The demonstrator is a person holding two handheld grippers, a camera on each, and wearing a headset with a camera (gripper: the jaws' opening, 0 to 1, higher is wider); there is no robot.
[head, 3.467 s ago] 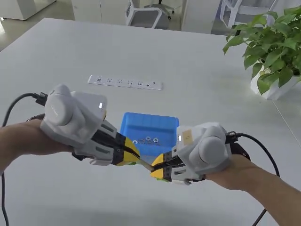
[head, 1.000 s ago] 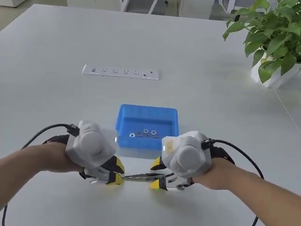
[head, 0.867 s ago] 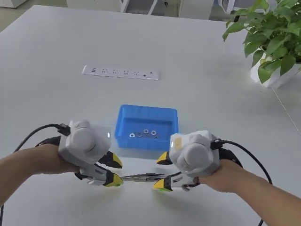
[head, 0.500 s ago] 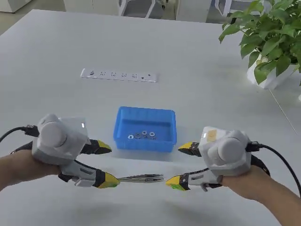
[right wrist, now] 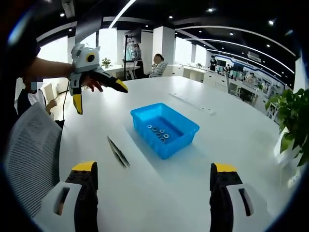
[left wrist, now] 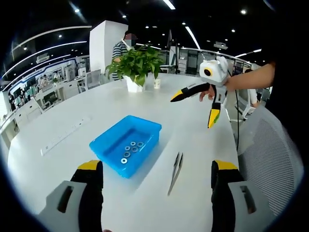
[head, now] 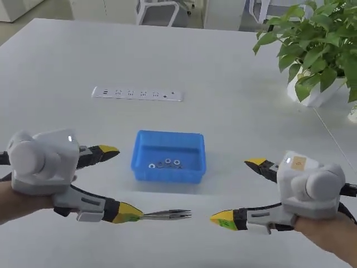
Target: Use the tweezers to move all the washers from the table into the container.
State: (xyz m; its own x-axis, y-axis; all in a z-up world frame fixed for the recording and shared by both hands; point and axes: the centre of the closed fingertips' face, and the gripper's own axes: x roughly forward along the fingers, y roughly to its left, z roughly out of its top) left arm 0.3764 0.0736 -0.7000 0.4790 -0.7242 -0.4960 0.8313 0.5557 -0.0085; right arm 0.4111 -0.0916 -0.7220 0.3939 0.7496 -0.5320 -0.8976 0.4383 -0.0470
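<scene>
Pale grey tabletop (head: 251, 128), seen from above and from each claw. A potted plant (head: 312, 44) stands well beyond the container and to its right; its pot is cut off by the picture's edge. The left claw (head: 128, 181) hangs to the left of the container, toward the person, with its yellow-tipped jaws spread wide and nothing between them. The right claw (head: 229, 190) hangs to the container's right on the same near side, with its jaws likewise spread and empty. The hands behind both claws are largely covered by the white housings and cropped at the frame edges.

The blue container (head: 167, 176) sits open on the tabletop between the two claws and a little beyond them. A white power strip (head: 137, 94) lies well beyond it, on the far side. The tweezers (head: 167, 214) lie flat on the tabletop just on the container's near side. In the head view one end meets the tip of the left claw's lower jaw, yet the left gripper view shows them lying free. The washers (head: 164, 164) rest in a short row on the container's floor — too small for a sure count.
</scene>
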